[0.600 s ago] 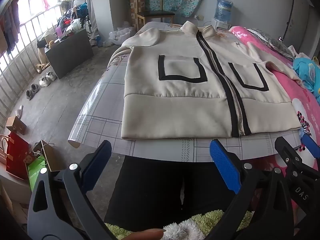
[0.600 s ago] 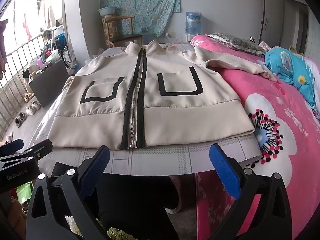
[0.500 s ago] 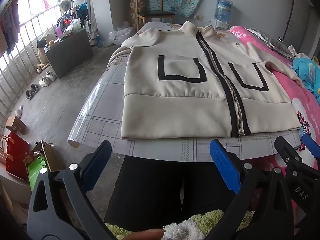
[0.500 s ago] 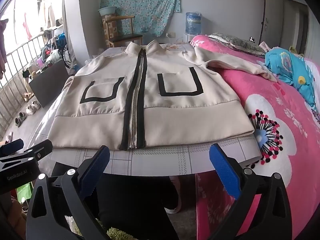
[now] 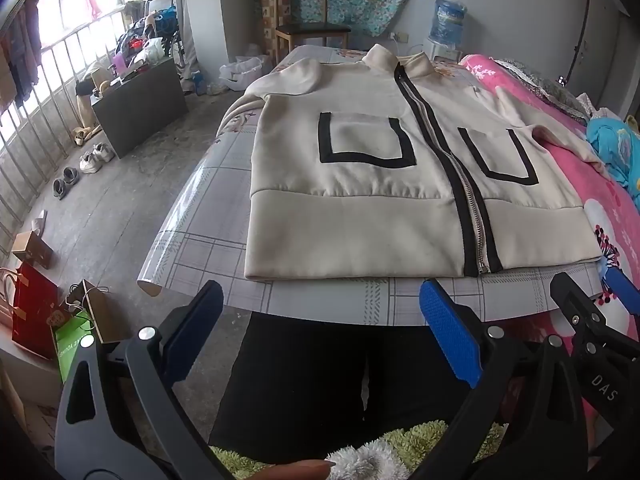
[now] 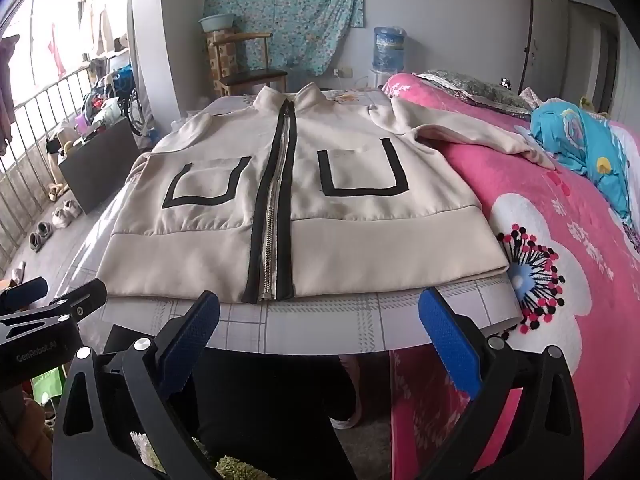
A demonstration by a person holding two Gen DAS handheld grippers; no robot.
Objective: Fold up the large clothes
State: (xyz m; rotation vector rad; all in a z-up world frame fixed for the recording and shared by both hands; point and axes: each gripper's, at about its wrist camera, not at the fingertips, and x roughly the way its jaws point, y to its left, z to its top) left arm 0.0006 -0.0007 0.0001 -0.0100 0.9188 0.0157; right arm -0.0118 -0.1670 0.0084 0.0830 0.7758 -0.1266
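A beige zip jacket [image 5: 360, 216] with black trim and two black-edged pockets lies flat, front up, on the table [image 5: 208, 256]; it also shows in the right wrist view [image 6: 304, 208]. Its right sleeve [image 6: 472, 136] stretches onto the pink bed. Its left sleeve hangs off the table's far left side. My left gripper [image 5: 320, 320] is open and empty, held short of the table's near edge below the hem. My right gripper [image 6: 320, 328] is open and empty, also short of the near edge, below the zip's end.
A pink flowered bed [image 6: 560, 280] adjoins the table on the right, with a blue garment [image 6: 588, 148] on it. A wooden chair [image 5: 308, 32] and water bottle [image 5: 450, 20] stand behind. A dark box [image 5: 140, 100], shoes and bags [image 5: 36, 312] are on the floor left.
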